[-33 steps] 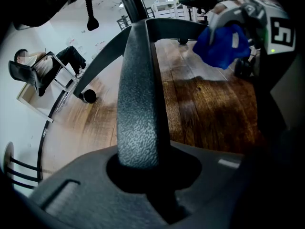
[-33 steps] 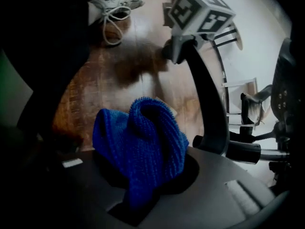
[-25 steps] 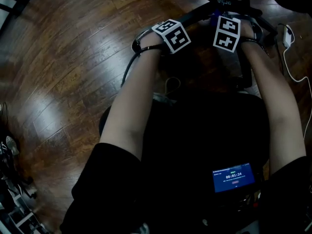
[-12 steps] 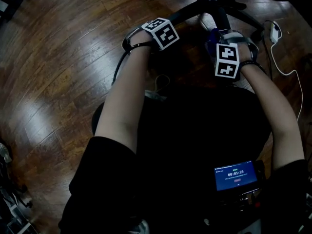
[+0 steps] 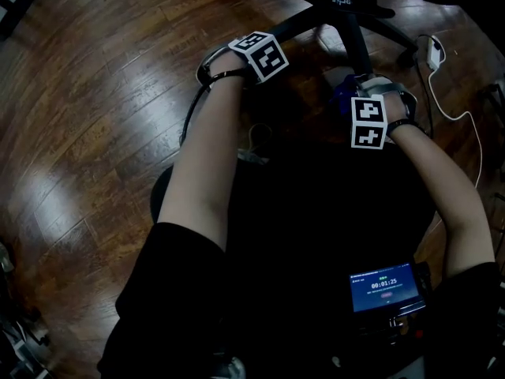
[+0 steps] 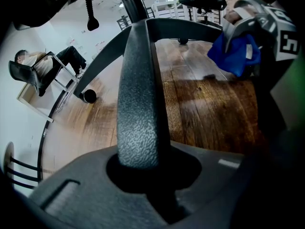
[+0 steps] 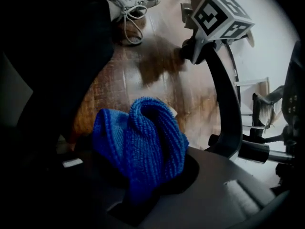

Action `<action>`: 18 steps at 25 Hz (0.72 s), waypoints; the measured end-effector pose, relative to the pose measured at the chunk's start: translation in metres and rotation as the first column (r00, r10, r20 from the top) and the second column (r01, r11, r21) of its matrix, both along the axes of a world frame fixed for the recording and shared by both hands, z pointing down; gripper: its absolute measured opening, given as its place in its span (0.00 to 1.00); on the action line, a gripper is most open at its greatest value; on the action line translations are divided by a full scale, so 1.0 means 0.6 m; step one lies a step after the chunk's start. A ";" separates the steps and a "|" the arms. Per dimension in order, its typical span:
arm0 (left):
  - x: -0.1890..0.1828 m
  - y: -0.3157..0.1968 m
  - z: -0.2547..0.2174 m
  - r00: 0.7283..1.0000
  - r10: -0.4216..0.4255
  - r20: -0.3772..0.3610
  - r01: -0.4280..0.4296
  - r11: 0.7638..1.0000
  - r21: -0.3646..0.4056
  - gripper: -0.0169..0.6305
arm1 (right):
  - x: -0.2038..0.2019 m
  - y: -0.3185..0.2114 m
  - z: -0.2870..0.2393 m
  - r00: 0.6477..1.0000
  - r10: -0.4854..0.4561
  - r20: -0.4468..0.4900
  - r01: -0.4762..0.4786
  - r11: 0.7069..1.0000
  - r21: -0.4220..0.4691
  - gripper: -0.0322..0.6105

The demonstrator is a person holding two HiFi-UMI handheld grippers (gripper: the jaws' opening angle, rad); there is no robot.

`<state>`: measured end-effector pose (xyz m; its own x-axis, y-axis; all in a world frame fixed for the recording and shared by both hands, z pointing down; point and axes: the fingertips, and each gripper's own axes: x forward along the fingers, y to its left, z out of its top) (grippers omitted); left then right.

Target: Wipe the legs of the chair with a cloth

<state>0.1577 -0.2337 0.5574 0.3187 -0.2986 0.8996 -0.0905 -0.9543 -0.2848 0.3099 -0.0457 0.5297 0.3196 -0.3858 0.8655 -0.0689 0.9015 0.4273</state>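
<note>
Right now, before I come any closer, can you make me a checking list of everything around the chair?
Surface: dark wooden plank floor, with shiny patches.
Job's things: black textured plastic chair leg; blue knitted cloth, bunched up.
Clutter: pale lace-up shoe on the floor.
Grippers: left tongs clamped on the chair leg; right tongs clamped on the cloth.
Cables: white cable with white plug block beside the chair base; black cable hanging by the left tongs.
Surroundings: small blue-lit screen near the person's lap; a seated person far off.
</note>
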 end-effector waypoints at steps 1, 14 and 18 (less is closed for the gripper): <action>0.000 0.001 0.000 1.000 0.001 0.000 -0.001 1.000 0.000 0.10 | 0.003 -0.020 -0.004 1.000 0.004 -0.003 -0.004 1.000 0.028 0.18; 0.004 0.004 0.005 1.000 0.005 0.001 -0.005 1.000 0.007 0.10 | 0.032 -0.291 -0.086 0.994 0.068 0.088 -0.094 0.938 0.335 0.18; 0.002 0.003 0.007 1.000 0.006 -0.001 -0.006 1.000 0.016 0.10 | 0.024 -0.252 -0.072 0.996 0.039 0.080 -0.063 0.946 0.318 0.18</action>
